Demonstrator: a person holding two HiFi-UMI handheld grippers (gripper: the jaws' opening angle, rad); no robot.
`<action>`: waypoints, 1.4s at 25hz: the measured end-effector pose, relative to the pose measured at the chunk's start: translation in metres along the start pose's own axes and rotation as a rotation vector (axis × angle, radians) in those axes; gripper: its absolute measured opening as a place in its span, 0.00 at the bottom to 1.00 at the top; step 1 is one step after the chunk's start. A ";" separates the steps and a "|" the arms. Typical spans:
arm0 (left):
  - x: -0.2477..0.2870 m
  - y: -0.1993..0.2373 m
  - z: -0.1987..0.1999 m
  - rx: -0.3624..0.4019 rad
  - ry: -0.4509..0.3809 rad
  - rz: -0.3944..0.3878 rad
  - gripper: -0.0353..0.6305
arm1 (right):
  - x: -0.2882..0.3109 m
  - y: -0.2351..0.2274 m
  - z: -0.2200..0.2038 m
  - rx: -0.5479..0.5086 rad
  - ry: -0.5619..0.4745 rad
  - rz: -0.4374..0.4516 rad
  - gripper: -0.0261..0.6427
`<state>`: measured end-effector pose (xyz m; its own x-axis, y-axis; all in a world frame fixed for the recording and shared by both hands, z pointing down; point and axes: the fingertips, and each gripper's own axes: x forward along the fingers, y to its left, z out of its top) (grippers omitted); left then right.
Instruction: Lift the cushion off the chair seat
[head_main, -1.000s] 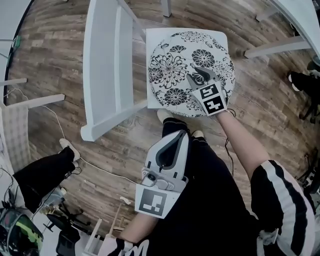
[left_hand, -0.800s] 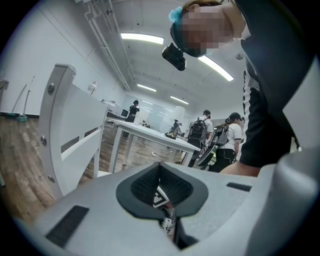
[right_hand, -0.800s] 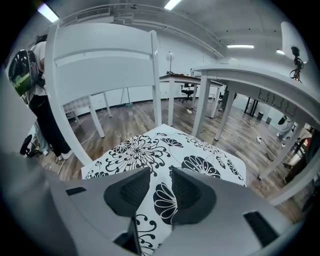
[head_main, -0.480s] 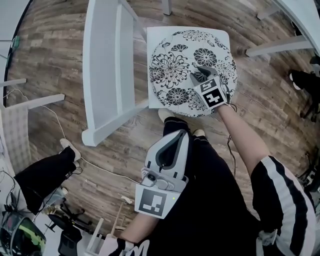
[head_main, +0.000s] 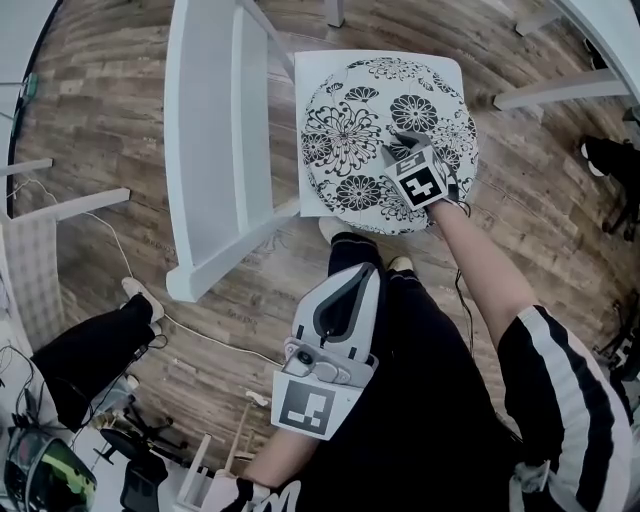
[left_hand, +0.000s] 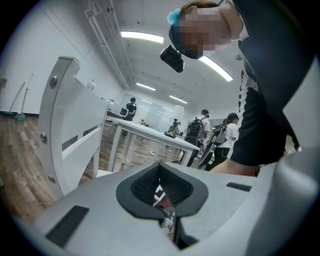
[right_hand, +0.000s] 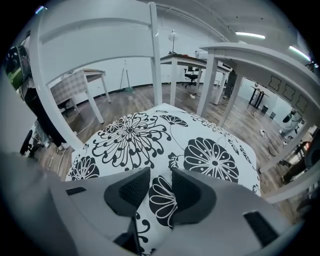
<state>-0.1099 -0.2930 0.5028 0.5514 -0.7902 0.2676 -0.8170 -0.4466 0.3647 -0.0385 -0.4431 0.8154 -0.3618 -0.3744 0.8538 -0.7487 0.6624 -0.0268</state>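
While the left gripper (head_main: 352, 280) hangs close to the person's black trousers (head_main: 430, 400) with its jaws pressed together and nothing between them, the right gripper (head_main: 405, 145) reaches forward over a white wooden chair. A round cushion (head_main: 350, 130), white with bold black flower prints, lies on the chair seat (head_main: 310, 70), covering most of it. The right gripper sits on the cushion's near right part. Seen from the right gripper view, its jaws stand narrow, pinching a raised fold of the flowered fabric. The slatted chair back (head_main: 205, 130) stands to the left, above a wood plank floor (head_main: 120, 110).
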 end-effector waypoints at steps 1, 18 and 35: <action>0.000 0.001 -0.001 -0.001 0.003 0.000 0.06 | 0.003 0.001 -0.001 -0.001 0.008 0.004 0.23; 0.008 0.002 -0.006 -0.014 0.018 -0.014 0.06 | 0.015 0.002 -0.011 -0.012 0.033 0.040 0.22; 0.011 -0.006 -0.004 -0.004 0.027 -0.030 0.06 | 0.008 0.012 -0.017 -0.136 0.048 -0.009 0.09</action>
<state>-0.0987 -0.2977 0.5070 0.5799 -0.7650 0.2803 -0.7995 -0.4681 0.3765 -0.0405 -0.4272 0.8313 -0.3256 -0.3517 0.8776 -0.6688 0.7418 0.0491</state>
